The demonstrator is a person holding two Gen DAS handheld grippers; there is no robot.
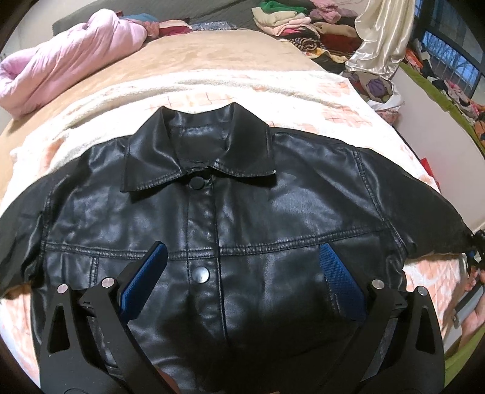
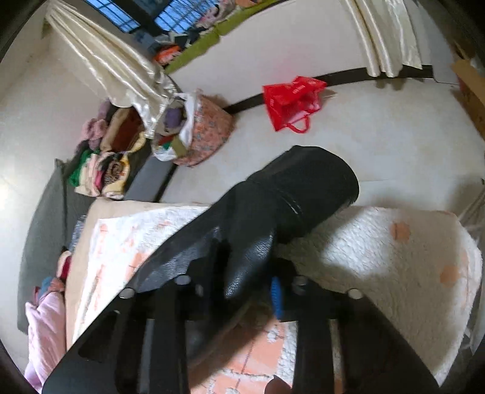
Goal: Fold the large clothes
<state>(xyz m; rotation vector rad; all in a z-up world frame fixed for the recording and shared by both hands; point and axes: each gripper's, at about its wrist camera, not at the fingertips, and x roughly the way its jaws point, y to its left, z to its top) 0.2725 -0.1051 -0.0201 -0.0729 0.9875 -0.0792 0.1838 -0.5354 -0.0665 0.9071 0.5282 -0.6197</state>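
The left gripper [image 1: 242, 260] hovers with its jaws spread wide and empty over the chest of a black leather jacket [image 1: 230, 218], which lies face up and buttoned on a cream blanket [image 1: 303, 91] covering the bed, collar away from the camera and both sleeves stretched out sideways. No fold appears made yet, so nearly all the work seems to remain. Folded clothes [image 1: 288, 21] are stacked at the far end of the bed. In the right wrist view, the right gripper [image 2: 242, 285] is closed on the jacket's sleeve [image 2: 288, 194], its cuff reaching past the bed's edge over the floor. On the floor stand a floral bag [image 2: 206, 130] stuffed with clothes and a red bag [image 2: 291, 100] whose contents are hidden.
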